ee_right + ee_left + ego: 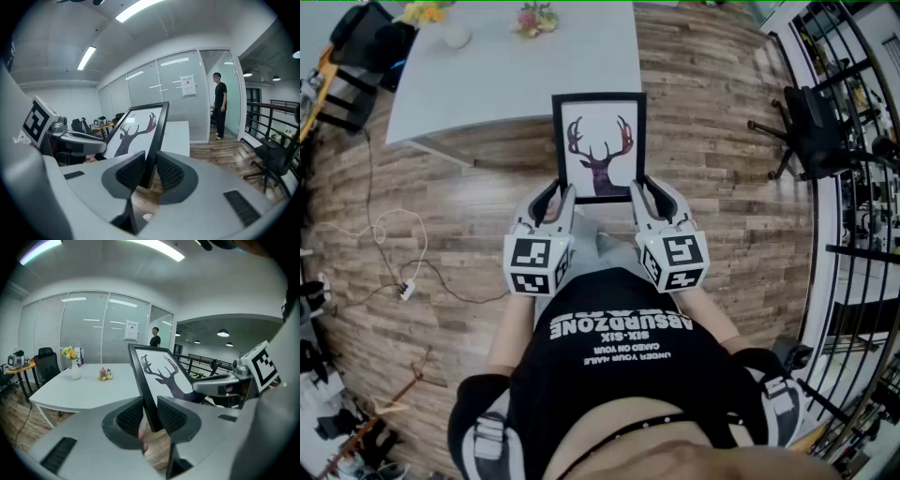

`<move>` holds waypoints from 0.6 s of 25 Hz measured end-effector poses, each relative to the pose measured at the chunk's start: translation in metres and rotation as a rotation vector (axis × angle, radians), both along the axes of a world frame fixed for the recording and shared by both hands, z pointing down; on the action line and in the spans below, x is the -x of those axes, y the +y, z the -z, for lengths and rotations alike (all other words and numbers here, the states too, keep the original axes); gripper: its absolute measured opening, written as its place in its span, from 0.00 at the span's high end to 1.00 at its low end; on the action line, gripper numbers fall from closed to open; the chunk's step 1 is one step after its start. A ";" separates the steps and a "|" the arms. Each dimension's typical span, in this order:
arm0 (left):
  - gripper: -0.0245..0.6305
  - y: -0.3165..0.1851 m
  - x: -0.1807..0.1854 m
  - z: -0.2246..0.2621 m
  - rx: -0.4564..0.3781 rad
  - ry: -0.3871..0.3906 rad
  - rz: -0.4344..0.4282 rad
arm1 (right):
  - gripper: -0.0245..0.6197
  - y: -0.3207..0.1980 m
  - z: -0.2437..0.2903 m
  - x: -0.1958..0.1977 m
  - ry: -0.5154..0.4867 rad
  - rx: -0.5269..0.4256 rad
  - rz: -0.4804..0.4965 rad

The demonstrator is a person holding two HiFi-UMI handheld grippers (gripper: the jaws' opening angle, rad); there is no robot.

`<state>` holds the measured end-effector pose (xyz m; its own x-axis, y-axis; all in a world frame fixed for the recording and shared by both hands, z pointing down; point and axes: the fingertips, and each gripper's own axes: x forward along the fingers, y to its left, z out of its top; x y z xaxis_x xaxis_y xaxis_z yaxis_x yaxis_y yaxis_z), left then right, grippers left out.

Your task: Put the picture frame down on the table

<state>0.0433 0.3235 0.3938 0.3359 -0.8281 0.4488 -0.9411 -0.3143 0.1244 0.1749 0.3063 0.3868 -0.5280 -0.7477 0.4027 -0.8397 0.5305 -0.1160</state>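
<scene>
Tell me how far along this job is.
Done: the picture frame is lifted, the left gripper and right gripper each clamped on a side edge. In hand: it's held in the air at the near edge of the table. Left: setting it down and letting go.

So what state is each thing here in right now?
Frame, held in the air, not on the table.
Left gripper, shut on the frame's left edge.
Right gripper, shut on its right edge.
Vase, upright on the table.
</scene>
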 end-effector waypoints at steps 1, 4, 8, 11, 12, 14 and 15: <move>0.80 0.001 0.000 0.000 0.001 -0.001 -0.003 | 0.82 0.001 0.000 0.000 0.000 -0.001 -0.003; 0.80 0.004 0.001 -0.001 -0.001 -0.004 -0.010 | 0.82 0.005 0.000 0.001 -0.003 -0.001 -0.010; 0.80 0.000 -0.003 0.001 -0.012 -0.007 -0.010 | 0.82 0.001 -0.001 -0.003 -0.009 -0.005 -0.019; 0.80 -0.004 -0.006 0.000 -0.014 0.000 -0.004 | 0.82 -0.004 -0.001 -0.006 -0.005 -0.004 -0.020; 0.80 -0.004 -0.005 -0.001 -0.014 0.002 -0.003 | 0.82 -0.004 -0.002 -0.005 -0.002 -0.005 -0.018; 0.80 -0.006 -0.002 -0.004 -0.014 0.007 -0.001 | 0.82 -0.006 -0.003 -0.002 -0.001 -0.007 -0.015; 0.80 -0.010 -0.002 -0.005 -0.013 0.010 -0.001 | 0.82 -0.009 -0.004 -0.002 -0.001 -0.007 -0.015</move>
<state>0.0450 0.3137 0.3991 0.3417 -0.8333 0.4346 -0.9393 -0.3173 0.1302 0.1769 0.2972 0.3906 -0.5169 -0.7584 0.3971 -0.8476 0.5185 -0.1131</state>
